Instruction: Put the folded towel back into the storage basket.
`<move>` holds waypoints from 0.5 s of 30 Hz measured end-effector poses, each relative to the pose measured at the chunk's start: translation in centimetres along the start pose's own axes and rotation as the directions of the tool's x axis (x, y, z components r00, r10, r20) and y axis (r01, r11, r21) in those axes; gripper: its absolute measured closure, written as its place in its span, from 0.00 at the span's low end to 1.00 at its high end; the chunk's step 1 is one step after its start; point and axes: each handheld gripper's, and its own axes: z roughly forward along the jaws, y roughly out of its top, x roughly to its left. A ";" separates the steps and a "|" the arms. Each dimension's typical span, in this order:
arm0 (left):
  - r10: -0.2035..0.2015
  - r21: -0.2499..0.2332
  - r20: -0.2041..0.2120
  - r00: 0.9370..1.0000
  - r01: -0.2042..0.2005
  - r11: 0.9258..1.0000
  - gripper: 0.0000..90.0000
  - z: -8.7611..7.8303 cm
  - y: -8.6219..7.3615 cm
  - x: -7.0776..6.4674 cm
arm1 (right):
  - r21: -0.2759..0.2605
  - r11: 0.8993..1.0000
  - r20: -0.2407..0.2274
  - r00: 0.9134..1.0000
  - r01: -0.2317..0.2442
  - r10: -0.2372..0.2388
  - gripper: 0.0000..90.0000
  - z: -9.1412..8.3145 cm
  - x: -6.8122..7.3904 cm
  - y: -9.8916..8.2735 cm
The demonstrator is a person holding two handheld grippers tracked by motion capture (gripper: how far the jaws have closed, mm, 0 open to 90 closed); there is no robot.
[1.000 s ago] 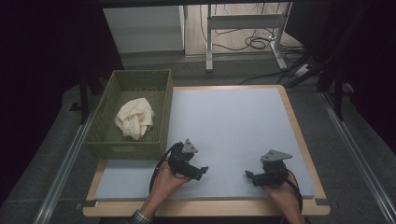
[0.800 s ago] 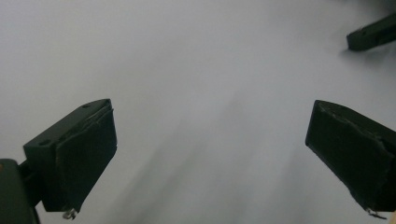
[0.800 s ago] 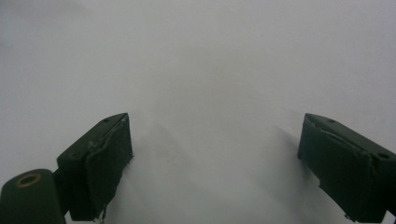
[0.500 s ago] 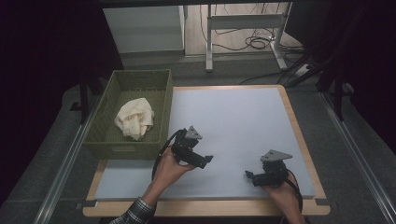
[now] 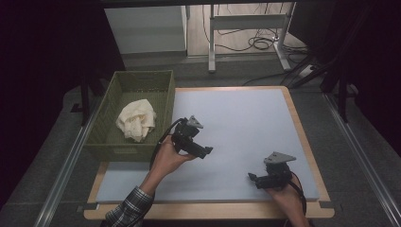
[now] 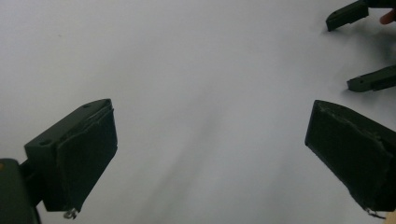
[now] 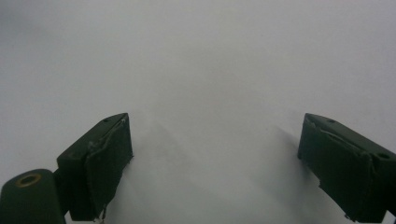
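The cream cloth (image 5: 136,120) in the basket (image 5: 109,142) looked soft and light; both hand-held grippers, left (image 5: 207,151) and right (image 5: 252,178), were spread, holding nothing; a raised fold seemed best to pinch.

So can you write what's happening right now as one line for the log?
left hand-held gripper: open, raised beside basket | right hand-held gripper: open, low over mat | cloth: in basket, untouched

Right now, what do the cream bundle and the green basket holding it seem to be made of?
The crumpled cream cloth bundle looks like soft matte fabric, perhaps towelling: it shows folds and creases. The olive-green rectangular basket appears to be moulded plastic, with fine latticed walls and a stiff rim.
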 end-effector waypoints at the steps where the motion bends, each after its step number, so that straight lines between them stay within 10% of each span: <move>1: -0.005 0.007 -0.004 1.000 0.005 1.000 0.03 -0.5 0.4 0.6 | 0.000 1.000 0.000 1.000 0.001 -0.001 0.11 0.0 0.0 0.0; 15: -0.069 0.037 -0.087 0.994 0.072 0.997 0.05 -4.0 1.1 6.6 | -0.002 1.000 0.000 1.000 -0.001 0.001 0.11 0.0 0.0 0.0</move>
